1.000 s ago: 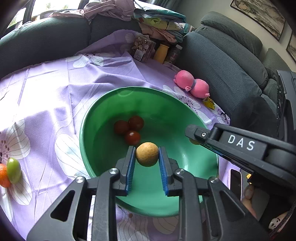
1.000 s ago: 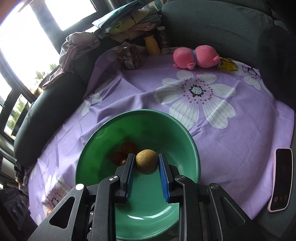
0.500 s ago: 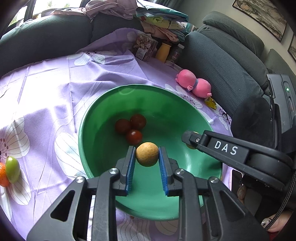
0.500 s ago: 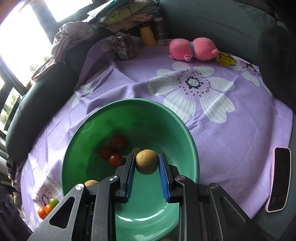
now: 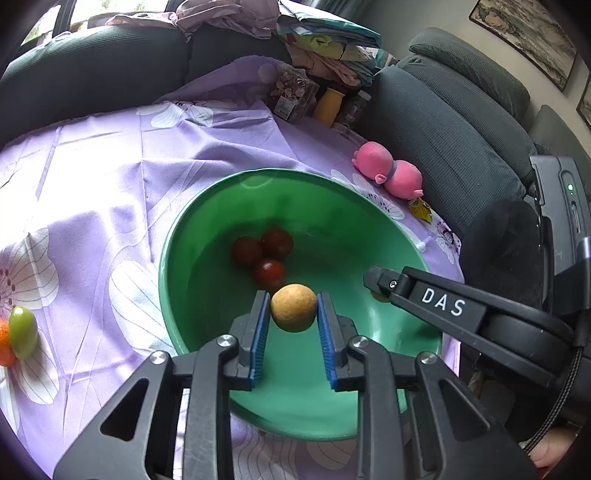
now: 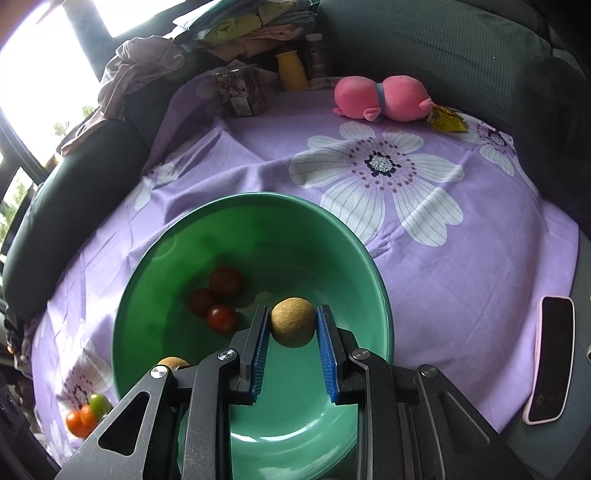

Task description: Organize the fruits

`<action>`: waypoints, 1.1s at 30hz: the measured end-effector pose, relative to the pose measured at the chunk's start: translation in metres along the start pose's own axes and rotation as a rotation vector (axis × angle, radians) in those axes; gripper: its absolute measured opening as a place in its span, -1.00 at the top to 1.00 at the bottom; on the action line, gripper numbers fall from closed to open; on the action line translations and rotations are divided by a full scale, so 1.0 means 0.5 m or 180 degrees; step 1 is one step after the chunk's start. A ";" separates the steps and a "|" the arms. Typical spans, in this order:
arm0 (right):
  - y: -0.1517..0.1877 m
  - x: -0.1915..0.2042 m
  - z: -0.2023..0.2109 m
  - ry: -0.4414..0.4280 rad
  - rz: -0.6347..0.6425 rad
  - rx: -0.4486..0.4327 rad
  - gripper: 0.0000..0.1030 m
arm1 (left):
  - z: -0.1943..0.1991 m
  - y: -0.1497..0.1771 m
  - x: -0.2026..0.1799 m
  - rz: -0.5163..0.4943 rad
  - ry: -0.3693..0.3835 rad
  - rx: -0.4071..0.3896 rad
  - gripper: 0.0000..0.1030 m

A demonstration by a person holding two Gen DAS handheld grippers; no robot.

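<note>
Each hand-held gripper, left [image 5: 293, 313] and right [image 6: 292, 326], clamps tan fruit

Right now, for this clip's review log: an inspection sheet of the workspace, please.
Surface: purple floral cloth, rumpled at the far side.
Job's things: green bowl holds three red tomatoes; green and orange fruits lie outside it on the cloth.
Clutter: pink plush toy, yellow bottle, phone, clothes pile.
Grippers: left gripper and right gripper each shut on a tan round fruit, over the bowl.
Cables: black cable at the right gripper.
Surroundings: dark sofa, window.
</note>
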State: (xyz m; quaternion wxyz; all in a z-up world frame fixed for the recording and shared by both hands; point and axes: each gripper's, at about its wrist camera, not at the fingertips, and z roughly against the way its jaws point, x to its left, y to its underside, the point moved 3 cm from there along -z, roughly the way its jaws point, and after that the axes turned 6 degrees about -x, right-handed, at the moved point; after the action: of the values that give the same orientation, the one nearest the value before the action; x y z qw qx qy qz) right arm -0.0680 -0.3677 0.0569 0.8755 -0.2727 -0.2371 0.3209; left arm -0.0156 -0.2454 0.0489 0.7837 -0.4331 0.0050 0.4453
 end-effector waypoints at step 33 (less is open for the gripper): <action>0.109 0.340 0.079 -0.1668 0.1265 -0.0099 0.19 | 0.384 0.079 0.430 0.1628 -0.1980 -0.0826 -0.39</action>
State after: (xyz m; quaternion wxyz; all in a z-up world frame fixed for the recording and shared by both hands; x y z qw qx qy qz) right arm 0.0007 -0.2023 0.0927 0.7006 -0.2351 -0.4014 0.5411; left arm 0.0137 0.0443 0.0575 0.5510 -0.3580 -0.1806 0.7319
